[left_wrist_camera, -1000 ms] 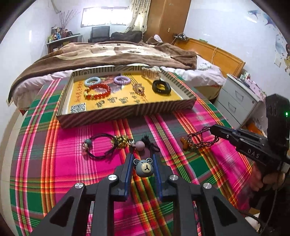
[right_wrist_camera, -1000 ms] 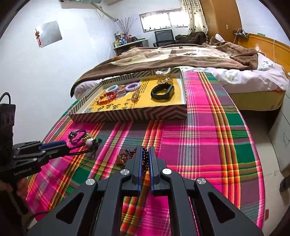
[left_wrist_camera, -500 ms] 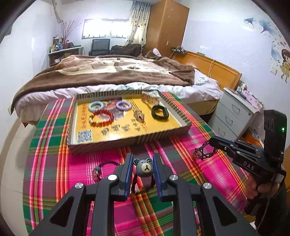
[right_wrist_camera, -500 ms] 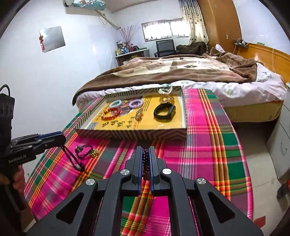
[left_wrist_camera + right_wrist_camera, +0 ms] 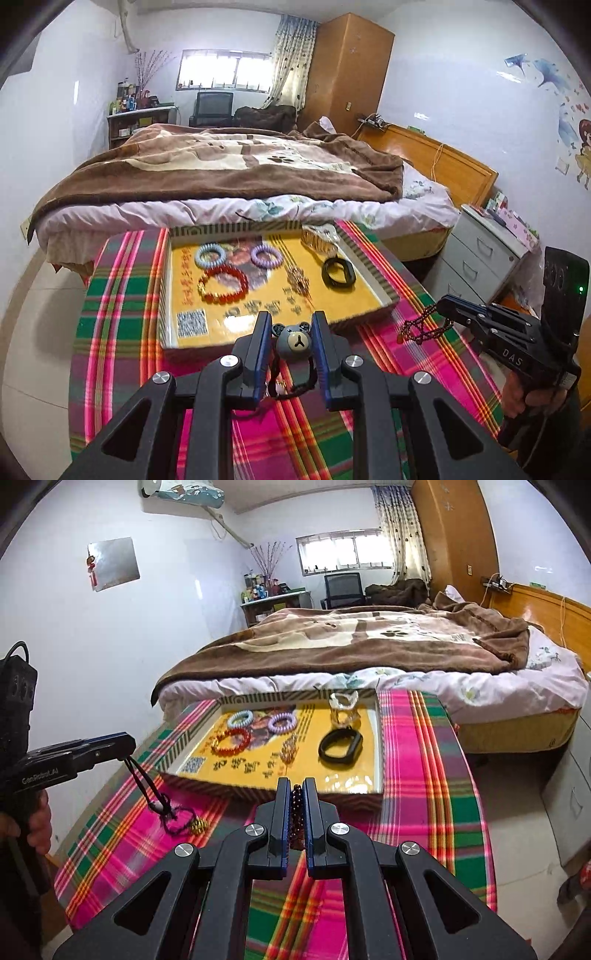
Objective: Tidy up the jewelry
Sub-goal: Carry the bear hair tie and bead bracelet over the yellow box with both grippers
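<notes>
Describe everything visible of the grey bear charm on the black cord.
The grey bear charm on the black cord is a small rounded bear head with two ears, a pale muzzle and a dark nose, plastic-looking. It sits upright, pinched between the pads of the left gripper. The right wrist view shows the cord hanging below the fingers, with a pale bead and a gold cluster at its lower end, close above the pink and green plaid tablecloth; contact is unclear.

A round table under a pink-and-green plaid cloth (image 5: 122, 295) carries a striped-walled tray (image 5: 373, 273) toward its twelve o'clock edge.
</notes>
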### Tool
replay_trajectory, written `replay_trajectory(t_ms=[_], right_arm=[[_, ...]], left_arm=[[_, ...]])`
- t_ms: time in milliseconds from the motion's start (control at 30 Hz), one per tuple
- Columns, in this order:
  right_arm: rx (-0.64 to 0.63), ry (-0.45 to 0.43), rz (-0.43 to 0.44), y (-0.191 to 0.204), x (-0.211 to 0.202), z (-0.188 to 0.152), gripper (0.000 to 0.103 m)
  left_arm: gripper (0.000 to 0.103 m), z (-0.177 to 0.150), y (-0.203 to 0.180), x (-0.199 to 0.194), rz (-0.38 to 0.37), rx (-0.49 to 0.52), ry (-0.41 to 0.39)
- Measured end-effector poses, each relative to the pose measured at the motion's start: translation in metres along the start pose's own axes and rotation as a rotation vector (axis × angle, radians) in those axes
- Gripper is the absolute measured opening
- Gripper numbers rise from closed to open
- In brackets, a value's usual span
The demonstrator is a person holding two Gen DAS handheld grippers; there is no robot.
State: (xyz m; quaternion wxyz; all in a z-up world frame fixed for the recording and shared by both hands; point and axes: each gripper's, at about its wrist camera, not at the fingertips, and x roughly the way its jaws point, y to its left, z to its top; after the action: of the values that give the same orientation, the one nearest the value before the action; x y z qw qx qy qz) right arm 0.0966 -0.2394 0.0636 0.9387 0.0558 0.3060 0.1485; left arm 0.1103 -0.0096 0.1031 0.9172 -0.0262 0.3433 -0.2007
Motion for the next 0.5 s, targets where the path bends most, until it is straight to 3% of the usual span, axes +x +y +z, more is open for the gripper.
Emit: replay_trajectory(t_ms=[500], right_arm=[[0.018,0.032,0.038,0.014,0.067,0.046,0.006]], left_arm=[[0.022,0.047,0.03,0.05,0.016,-0.023,0.015]])
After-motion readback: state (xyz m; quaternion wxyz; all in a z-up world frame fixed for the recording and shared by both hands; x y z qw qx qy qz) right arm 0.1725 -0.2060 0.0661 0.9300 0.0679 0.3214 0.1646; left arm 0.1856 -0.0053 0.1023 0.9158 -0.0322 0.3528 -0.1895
